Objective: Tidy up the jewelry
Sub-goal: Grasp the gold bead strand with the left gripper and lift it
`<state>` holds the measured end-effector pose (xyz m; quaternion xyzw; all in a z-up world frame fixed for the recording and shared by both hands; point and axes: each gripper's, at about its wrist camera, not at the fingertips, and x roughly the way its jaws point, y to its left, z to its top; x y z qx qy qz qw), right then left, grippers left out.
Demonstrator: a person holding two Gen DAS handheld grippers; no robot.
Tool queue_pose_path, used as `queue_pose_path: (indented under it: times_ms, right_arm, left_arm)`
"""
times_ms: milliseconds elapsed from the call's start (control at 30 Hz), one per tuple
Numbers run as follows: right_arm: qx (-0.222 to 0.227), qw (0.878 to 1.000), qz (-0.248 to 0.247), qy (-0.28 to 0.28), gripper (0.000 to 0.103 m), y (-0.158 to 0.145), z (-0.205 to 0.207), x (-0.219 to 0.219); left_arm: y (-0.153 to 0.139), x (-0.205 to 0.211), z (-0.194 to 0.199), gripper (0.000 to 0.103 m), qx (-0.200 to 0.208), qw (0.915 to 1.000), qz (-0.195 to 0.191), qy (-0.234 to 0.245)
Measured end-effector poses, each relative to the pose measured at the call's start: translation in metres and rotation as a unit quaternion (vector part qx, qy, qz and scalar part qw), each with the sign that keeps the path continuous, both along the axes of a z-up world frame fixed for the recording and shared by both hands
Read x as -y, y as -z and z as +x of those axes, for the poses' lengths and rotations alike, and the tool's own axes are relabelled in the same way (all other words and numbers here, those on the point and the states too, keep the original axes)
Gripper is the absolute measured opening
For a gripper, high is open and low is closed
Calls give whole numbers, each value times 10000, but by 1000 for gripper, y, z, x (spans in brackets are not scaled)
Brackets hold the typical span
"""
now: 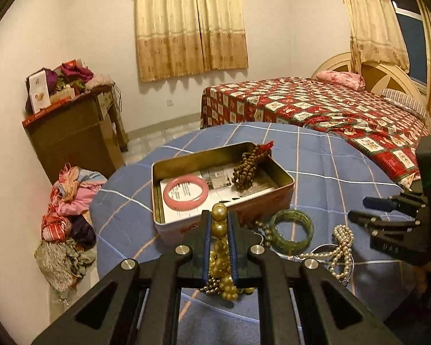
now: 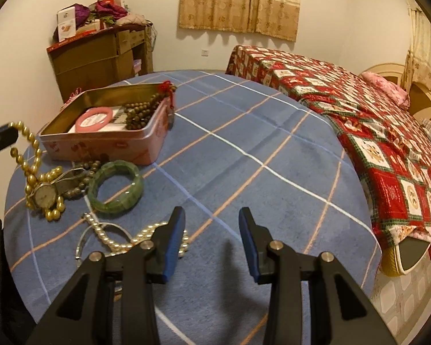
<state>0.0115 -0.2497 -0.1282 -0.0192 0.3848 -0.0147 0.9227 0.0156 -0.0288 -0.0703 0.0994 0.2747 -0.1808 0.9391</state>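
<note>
My left gripper (image 1: 219,215) is shut on a yellow bead necklace (image 1: 219,224), lifted just in front of the pink tin box (image 1: 224,198); its strand hangs down to the table (image 2: 31,155). The tin (image 2: 106,146) holds a pink bangle (image 1: 186,193) and brown prayer beads (image 1: 245,169). A green bangle (image 2: 116,185), a wristwatch (image 2: 46,194), a pearl necklace (image 2: 109,238) and a thin silver bangle (image 2: 82,243) lie on the blue checked tablecloth (image 2: 244,143). My right gripper (image 2: 212,215) is open and empty above the cloth, right of the pearls.
A bed with a red patchwork cover (image 2: 359,120) stands to the right of the round table. A cardboard cabinet piled with clutter (image 1: 71,132) stands against the far wall. A heap of clothes (image 1: 69,224) lies on the floor to the left.
</note>
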Motion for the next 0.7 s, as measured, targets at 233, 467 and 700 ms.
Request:
queue_pose_path:
  times_ms: [233,467,700]
  right_arm:
    - [-349,9991,-87,-209,41,12,2,-3]
    - [-389,9986,-71,-341,41,18,0,-6]
    - [-303,9973,311,-591,27,24,0,-5]
  left_arm:
    - [-4,-8,2,10,-15,9999,-151,-49]
    - [5,-2,4,10,-53,10000,-12,-46]
    - [16,-2,8,10,-188,9998,40,-72]
